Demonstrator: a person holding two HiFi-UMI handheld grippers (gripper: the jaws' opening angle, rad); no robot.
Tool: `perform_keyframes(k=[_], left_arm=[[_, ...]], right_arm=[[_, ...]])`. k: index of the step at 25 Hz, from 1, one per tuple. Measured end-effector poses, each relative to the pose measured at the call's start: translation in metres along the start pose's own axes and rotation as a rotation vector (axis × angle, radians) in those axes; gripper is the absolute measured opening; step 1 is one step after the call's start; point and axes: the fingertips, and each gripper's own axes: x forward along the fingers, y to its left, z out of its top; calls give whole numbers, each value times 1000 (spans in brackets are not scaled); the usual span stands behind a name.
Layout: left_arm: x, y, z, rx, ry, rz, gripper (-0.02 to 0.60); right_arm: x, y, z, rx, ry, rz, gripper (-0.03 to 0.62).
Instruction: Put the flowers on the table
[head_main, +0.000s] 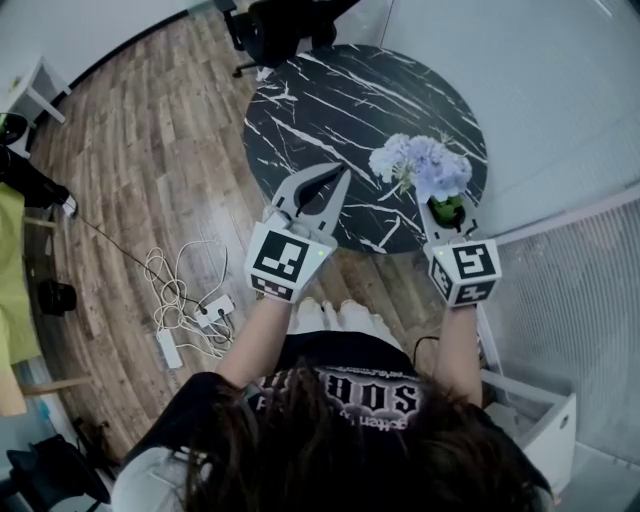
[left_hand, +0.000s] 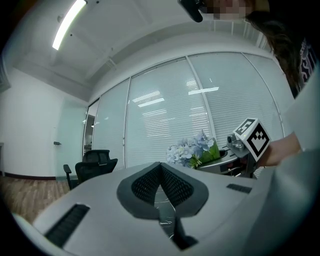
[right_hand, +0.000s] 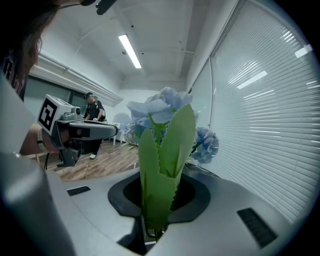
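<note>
Right gripper (head_main: 447, 208), fingers clamped on the green stem and leaves of a pale blue hydrangea bunch (head_main: 421, 165), holds it over the round black white-veined marble tabletop (head_main: 330, 100), at its near right edge. Left gripper (head_main: 338, 172) is over the tabletop's near edge, fingers together, empty.

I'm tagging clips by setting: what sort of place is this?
Probably an office or meeting room: a round black marble-patterned table, a black office chair beyond it, and glass partition walls with white slatted blinds.
</note>
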Motion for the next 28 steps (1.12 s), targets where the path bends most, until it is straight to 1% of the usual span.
perform_keyframes(k=[5,9,19,28], left_arm=[[9,7,-4,-5,6,10,-2],[23,16,-10,-1,14,28,-2],[76,45,-5,28,23,90,-2],[114,70,-4,34,35,145,-2]], right_arm=[[15,-8,-1,-7,3,11,77],[33,-18,0,-21,0,36,77],[90,-59,4,-48,-6,102,77],[141,-92,2,-55,12,154,77]])
